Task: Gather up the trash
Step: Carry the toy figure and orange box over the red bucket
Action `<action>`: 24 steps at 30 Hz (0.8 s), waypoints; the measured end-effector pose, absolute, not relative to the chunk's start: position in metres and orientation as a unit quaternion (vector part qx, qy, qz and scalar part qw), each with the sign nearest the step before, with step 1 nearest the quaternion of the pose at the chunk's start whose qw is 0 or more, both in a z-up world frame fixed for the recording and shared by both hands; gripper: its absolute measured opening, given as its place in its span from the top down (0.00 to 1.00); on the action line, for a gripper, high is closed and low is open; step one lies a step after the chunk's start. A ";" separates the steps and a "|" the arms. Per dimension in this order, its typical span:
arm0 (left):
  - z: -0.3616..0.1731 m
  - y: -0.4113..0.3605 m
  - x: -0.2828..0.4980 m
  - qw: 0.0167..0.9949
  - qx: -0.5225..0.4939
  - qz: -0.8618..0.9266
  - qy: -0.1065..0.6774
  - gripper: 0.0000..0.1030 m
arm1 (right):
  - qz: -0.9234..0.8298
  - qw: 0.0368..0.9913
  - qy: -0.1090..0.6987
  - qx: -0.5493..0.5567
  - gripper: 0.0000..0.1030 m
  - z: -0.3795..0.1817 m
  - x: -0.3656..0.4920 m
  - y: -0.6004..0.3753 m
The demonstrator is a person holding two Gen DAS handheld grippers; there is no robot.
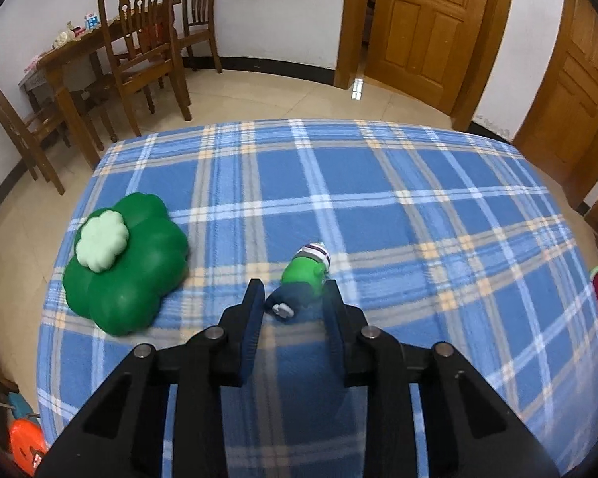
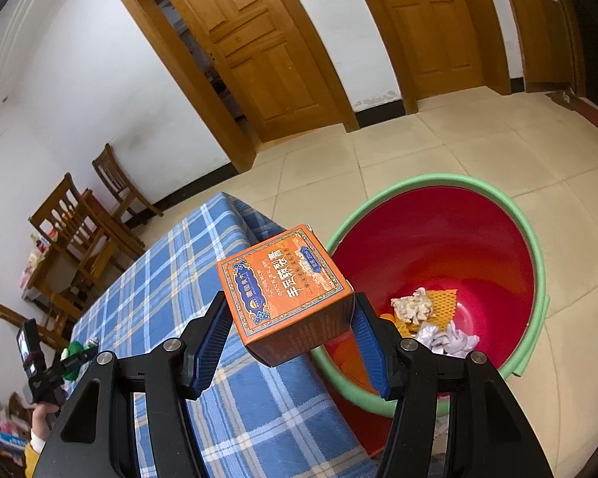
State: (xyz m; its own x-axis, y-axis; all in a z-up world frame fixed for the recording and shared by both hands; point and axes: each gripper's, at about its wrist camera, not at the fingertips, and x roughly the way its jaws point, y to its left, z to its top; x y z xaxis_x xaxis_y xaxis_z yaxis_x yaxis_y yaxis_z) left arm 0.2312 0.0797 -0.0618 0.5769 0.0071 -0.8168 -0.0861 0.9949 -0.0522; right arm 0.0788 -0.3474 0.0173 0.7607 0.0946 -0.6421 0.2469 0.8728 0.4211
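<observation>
Progress: the bin (image 2: 538, 247), red inside with a green rim, sits at centre right of the right wrist view and already holds crumpled paper (image 2: 448, 338), a wad (image 2: 412, 304) and a piece of orange mesh (image 2: 442, 302). Part of the job is therefore done.

Your right gripper (image 2: 289, 318) is clamped on an orange box (image 2: 287, 290), pads against its two opposite sides. The box hangs over the edge of the checked cloth (image 2: 171, 279), just short of the bin rim and not yet above the opening. That item remains to be dropped.

Your left gripper (image 1: 293, 296), at lower centre of the left wrist view, has its fingers either side of a small green figure (image 1: 305, 275) lying on the cloth. The right finger looks to be touching the figure's side; the left stands just clear of its dark legs. I judge this grip unfinished: jaws not yet pressing on both sides.

A green clover cushion (image 1: 125, 263) lies at centre left; whether it counts as trash cannot be told.

Orientation: the box is tilted, printed face up and toward the camera, its long axis running lower left to upper right across the jaws. The figure lies on its side, striped cap toward upper right, feet toward lower left, long axis roughly along the fingers.
</observation>
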 end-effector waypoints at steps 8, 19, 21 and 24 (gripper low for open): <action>-0.042 0.051 0.206 0.895 -0.065 -0.023 0.440 0.71 | -0.045 0.904 0.341 0.255 0.40 0.016 0.073 -0.351; -0.013 -0.007 0.170 0.899 -0.070 -0.099 0.421 0.71 | -0.052 0.903 0.330 0.270 0.40 0.017 0.057 -0.366; -0.008 -0.017 0.166 0.898 -0.071 -0.112 0.420 0.71 | -0.054 0.902 0.329 0.274 0.40 0.016 0.054 -0.370; -0.003 -0.035 0.161 0.897 -0.066 -0.128 0.417 0.71 | -0.060 0.901 0.329 0.278 0.40 0.014 0.049 -0.377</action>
State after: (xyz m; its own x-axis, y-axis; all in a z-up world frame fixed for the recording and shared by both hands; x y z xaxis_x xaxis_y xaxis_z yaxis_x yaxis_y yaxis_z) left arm 0.1612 -0.0353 -0.0026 0.6188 -0.2858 -0.7317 0.1753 0.9582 -0.2260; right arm 0.0488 -0.3769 0.0142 0.7769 0.0747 -0.6252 0.2912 0.8377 0.4619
